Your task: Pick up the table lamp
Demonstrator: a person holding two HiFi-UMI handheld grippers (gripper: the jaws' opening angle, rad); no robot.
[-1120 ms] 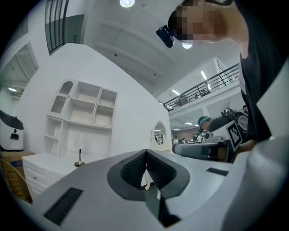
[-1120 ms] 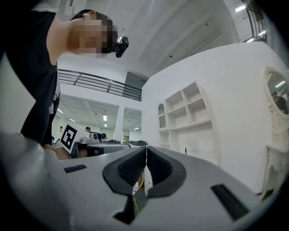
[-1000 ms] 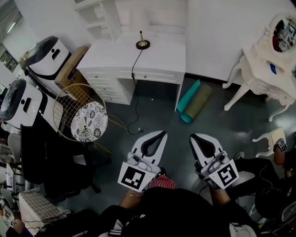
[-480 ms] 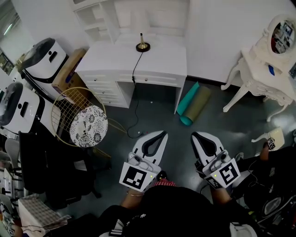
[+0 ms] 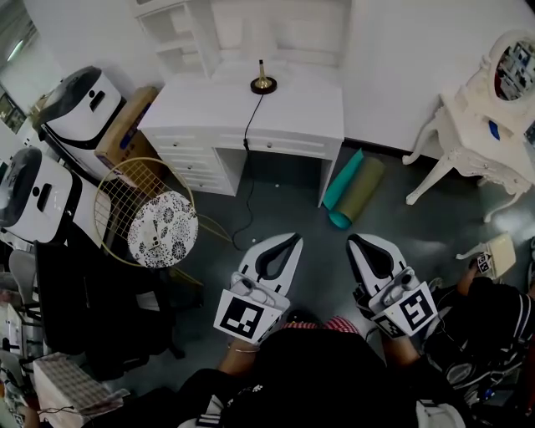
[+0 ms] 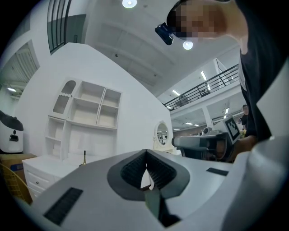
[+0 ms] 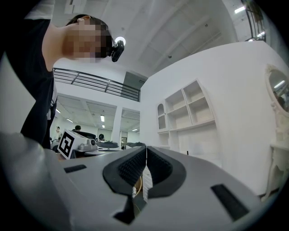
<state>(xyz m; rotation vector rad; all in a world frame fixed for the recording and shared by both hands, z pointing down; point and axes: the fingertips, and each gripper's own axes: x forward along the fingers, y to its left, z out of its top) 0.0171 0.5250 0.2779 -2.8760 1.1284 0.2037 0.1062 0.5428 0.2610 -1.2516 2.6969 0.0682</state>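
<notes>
Large open hall run as a test lab, with 1 corner dressed like a bedroom.

Home side:
- white desk with drawers
- open shelves above it
- carved white vanity with oval mirror
- 2 rolled mats on bare grey floor

Lab side:
- 2 bulky white machines beside a cardboard box
- black office chair

In the gripper views:
- white wall no more than a partition, hall open past its edge
- very high ceiling with round lights
- railing along an upper level
- rows of strip lights, and other people far behind
</notes>
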